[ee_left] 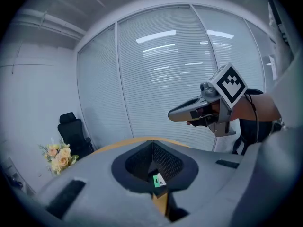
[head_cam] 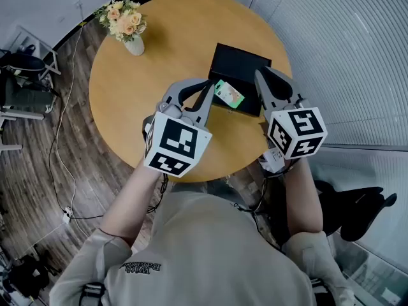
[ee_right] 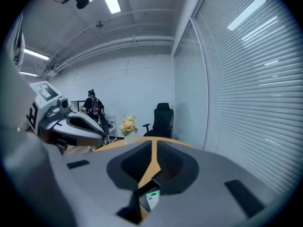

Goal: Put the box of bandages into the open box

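The green-and-white box of bandages (head_cam: pixel 228 94) lies tilted at the near-left edge of the open black box (head_cam: pixel 242 65) on the round wooden table (head_cam: pixel 127 101). Whether it rests fully inside I cannot tell. My left gripper (head_cam: pixel 209 83) hovers just left of the bandage box, jaws shut with nothing between them. Its own view looks past the closed tips (ee_left: pixel 152 143) down onto the bandage box (ee_left: pixel 157 180). My right gripper (head_cam: pixel 260 74) hangs over the black box's right edge, also shut and holding nothing. A sliver of the bandage box (ee_right: pixel 151 200) shows below its tips (ee_right: pixel 152 145).
A vase of flowers (head_cam: pixel 126 21) stands at the table's far left. Window blinds (head_cam: pixel 357 50) run close along the right side. A black office chair (head_cam: pixel 357 212) sits near the person's right, and cables trail over the wooden floor (head_cam: pixel 64 164) on the left.
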A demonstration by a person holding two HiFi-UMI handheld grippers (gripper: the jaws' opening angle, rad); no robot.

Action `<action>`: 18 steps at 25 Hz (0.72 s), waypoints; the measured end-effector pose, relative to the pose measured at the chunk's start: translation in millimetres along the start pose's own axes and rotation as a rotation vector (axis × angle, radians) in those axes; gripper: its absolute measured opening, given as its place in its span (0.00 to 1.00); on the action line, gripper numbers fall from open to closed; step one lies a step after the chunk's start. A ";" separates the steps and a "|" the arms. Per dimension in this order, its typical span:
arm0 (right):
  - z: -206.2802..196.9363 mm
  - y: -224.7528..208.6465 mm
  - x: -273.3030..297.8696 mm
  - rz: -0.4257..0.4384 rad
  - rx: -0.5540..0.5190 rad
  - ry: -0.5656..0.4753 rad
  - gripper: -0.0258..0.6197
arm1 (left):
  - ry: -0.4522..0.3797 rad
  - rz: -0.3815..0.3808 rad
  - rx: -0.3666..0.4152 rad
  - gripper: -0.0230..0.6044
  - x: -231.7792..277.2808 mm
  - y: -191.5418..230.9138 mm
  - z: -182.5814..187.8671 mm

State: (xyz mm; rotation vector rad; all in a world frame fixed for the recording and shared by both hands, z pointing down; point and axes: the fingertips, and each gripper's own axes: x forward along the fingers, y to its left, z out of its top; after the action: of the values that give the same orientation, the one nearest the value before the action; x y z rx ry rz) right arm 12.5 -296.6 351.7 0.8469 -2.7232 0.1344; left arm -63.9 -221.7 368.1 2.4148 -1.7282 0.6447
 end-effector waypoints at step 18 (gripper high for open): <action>96.0 40.5 -122.2 -0.025 -0.076 -0.254 0.11 | -0.238 0.067 0.060 0.07 -78.4 -8.2 85.2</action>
State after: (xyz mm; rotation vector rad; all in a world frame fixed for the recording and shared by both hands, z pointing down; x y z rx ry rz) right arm 62.3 -213.6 223.5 0.9323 -2.9282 -0.0880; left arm -53.5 -177.4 261.4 2.5754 -1.9106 0.4361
